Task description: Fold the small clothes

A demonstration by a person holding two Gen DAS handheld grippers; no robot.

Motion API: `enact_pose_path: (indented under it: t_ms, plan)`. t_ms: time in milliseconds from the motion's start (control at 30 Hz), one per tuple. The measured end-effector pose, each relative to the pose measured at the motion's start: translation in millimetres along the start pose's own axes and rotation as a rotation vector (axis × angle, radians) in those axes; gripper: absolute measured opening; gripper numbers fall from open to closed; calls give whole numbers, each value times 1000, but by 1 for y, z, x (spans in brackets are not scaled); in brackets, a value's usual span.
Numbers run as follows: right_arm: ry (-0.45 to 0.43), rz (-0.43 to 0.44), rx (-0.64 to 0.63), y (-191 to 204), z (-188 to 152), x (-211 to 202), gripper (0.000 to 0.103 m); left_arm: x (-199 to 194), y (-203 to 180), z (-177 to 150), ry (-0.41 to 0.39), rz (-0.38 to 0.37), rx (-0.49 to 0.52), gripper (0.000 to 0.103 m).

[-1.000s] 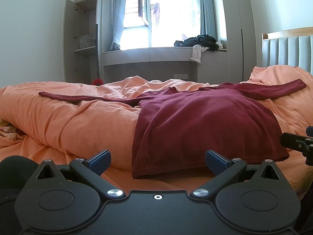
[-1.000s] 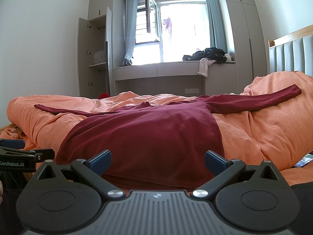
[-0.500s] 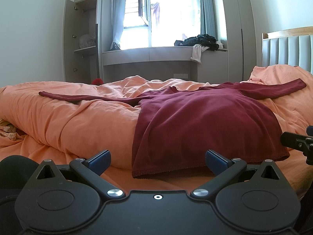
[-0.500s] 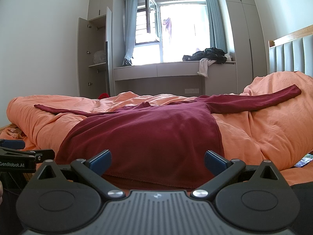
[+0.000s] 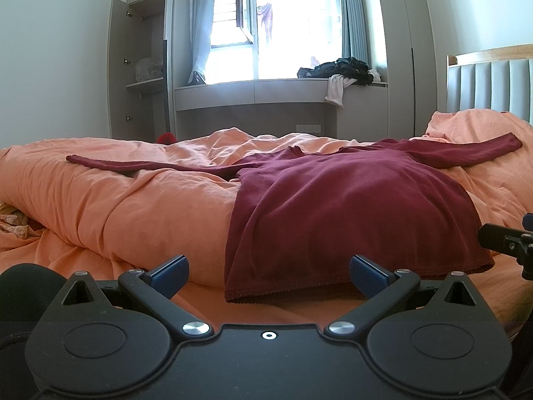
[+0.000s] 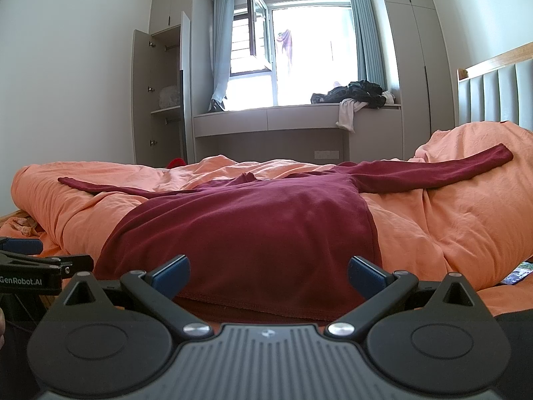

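Fingers (image 5: 170, 270) spread, maroon top (image 5: 349, 206), orange duvet (image 5: 116, 200), window (image 5: 293, 26)

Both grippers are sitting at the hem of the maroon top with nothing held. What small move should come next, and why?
Probably bring the right hand-held gripper, open and empty, to the right sleeve to fold it inward: the maroon top lies flat on the orange duvet, both sleeves outstretched.

maroon top (image 5: 349, 206) on orange duvet (image 5: 140, 200)
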State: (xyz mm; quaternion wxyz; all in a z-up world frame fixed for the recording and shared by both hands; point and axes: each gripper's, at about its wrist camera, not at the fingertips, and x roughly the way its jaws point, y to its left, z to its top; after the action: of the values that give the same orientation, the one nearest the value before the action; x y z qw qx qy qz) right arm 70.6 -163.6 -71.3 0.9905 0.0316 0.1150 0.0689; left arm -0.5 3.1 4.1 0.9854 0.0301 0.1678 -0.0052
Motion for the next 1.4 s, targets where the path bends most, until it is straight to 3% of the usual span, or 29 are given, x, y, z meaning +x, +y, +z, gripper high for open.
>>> enact_pose_path:
  t_ms: [1033,1400]
  plan:
    - [3,-3,3,-3,0,0,103,6,4,-6,8,5,-2,103]
    - [131,-36,63,-13,13,25,103,37,-5,30,37,-5,14,103]
